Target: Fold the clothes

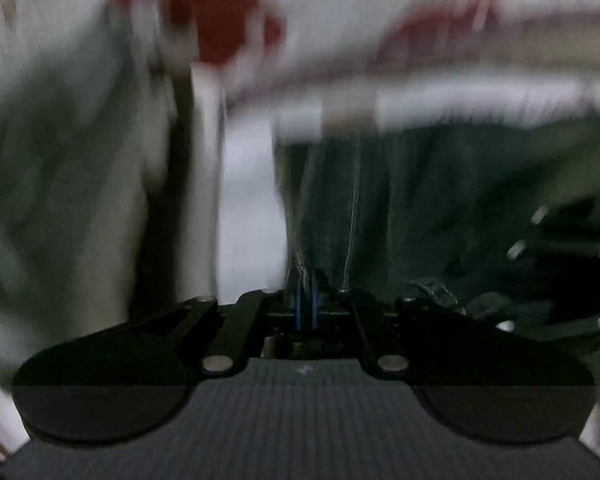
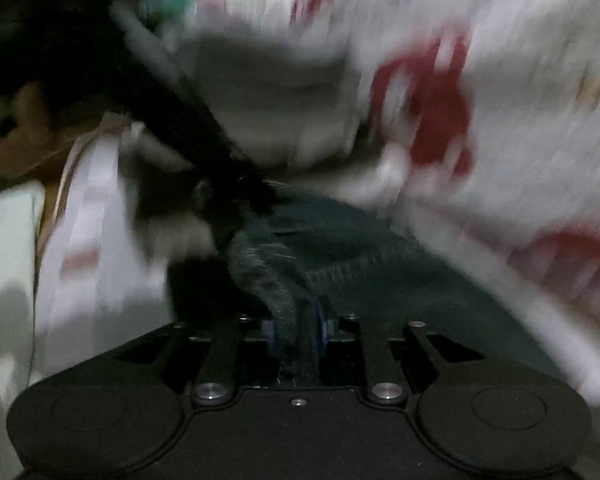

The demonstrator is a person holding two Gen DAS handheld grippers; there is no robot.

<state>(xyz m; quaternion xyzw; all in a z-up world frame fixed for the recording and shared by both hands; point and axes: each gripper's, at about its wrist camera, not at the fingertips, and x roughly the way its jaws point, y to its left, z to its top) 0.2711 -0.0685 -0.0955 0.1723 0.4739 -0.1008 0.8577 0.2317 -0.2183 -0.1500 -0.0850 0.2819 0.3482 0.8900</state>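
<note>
I have both grippers on the dark denim jeans (image 1: pixel 400 200), which hang and lie just ahead of the fingers over a white bedcover with red print (image 2: pixel 440 120); heavy blur hides its edges, so I can't place the jeans against a corner.

The left gripper (image 1: pixel 305 300) has its blue pads pressed nearly together on a thin edge of denim, beside a stitched seam that runs straight away from the fingers. The right gripper (image 2: pixel 300 332) is clamped on a thicker, rolled or bunched band of the same denim, so its pads stand a little apart with the cloth filling the gap.

What the next move turns on, as I judge it: the cloth's long axis runs forward from each pair of fingers, so I would keep the two grips level and apart to hold the fold edge straight.

The left wrist view shows the seam line and the other gripper (image 1: pixel 572 272) at the right edge. Only the right wrist view shows the person's hand (image 2: pixel 24 136) and white sleeve (image 2: pixel 88 216) at the left.
</note>
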